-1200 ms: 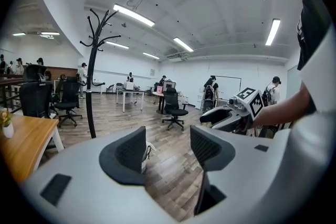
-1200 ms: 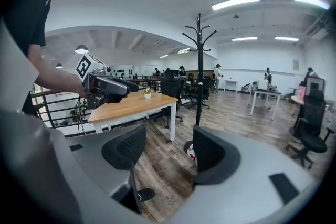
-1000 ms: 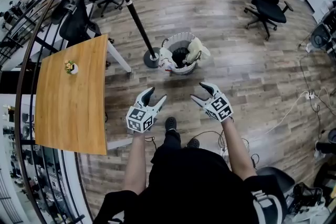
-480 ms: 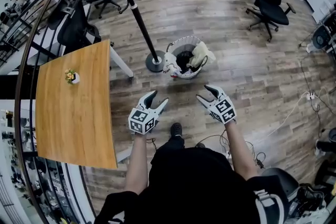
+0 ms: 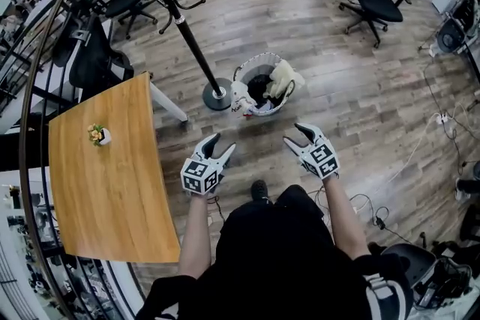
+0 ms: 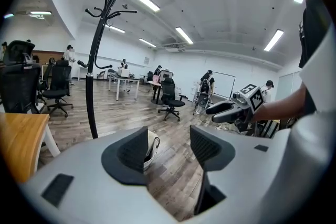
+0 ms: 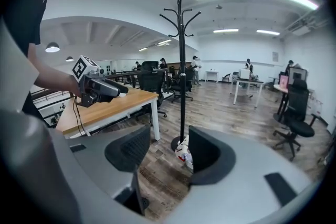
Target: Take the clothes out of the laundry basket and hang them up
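While both grippers hover short of the basket (image 5: 255,58), nothing is in hand. My left gripper (image 5: 222,143) has its jaws spread with only floor between them. My right gripper (image 5: 294,134) stands wide too, its jaws having just been closing a little on nothing. The basket sits on the floor, far from me and just right of the coat stand (image 5: 187,41) base, with the table (image 5: 112,183) at my near left. Inside it the clothes are heaped; a cream piece (image 5: 283,77) drapes over the right rim and a printed white one (image 5: 240,97) hangs over the left. I judge the risk lies in the grab. If I pinch rim along with cloth, or pull a piece tangled with the rest, the basket may tip or drag and spill. On the lift toward the stand, a shallow pinch could let the cloth slip to the floor.
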Tool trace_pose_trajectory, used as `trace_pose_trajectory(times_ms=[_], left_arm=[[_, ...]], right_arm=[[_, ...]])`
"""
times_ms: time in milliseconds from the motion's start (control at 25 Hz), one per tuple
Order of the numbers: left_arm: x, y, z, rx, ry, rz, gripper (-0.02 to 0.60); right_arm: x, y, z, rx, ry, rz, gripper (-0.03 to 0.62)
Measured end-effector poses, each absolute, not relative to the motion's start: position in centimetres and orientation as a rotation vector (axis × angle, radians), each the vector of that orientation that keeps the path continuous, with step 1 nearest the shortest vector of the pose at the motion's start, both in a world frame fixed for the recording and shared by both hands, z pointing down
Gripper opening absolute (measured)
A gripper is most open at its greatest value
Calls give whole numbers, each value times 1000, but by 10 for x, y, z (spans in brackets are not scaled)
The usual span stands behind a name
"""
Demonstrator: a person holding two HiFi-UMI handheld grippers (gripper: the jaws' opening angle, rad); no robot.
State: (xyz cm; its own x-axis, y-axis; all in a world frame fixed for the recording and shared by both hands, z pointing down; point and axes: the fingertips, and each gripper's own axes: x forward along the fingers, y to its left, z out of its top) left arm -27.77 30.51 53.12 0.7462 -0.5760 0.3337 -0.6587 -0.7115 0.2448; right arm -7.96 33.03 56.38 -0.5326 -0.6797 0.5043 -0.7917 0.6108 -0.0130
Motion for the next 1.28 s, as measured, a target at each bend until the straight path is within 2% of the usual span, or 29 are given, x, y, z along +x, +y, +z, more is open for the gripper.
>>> trace_pose_trajectory(times_ms=[600, 840, 1280], left_arm=[[-283, 259, 554, 2570, -943, 480, 264], [-283, 228, 571, 2510, -987, 498, 264], [-275, 164, 618, 2434, -1092, 665, 262]], right_arm=[[-68, 276, 592, 1196, -2350, 417, 230], [-71, 240, 607, 1128, -2370, 437, 204], [-71, 180, 659, 953, -2378, 537, 204]])
